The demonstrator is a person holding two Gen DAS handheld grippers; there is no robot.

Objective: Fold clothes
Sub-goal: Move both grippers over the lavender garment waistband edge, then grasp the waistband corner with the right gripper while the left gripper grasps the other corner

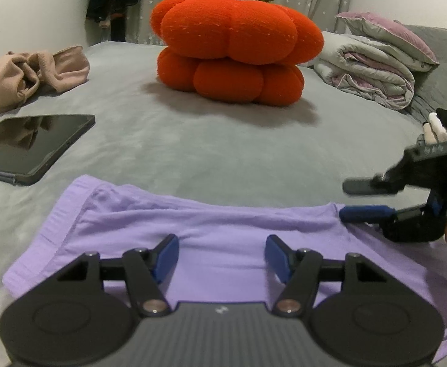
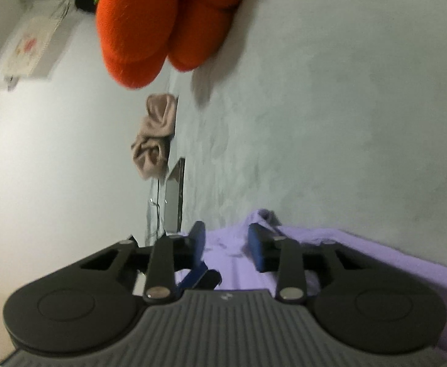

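Straddling the far corner of the purple shorts (image 1: 211,238) with narrow jaws, the right gripper (image 1: 356,200) should pinch both layers cleanly while the left gripper (image 1: 221,258) hovers wide and empty.

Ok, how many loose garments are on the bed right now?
2. The purple garment lies spread at the near edge, under both grippers. The beige garment sits crumpled at far left, behind the tablet. More may lie out of view.
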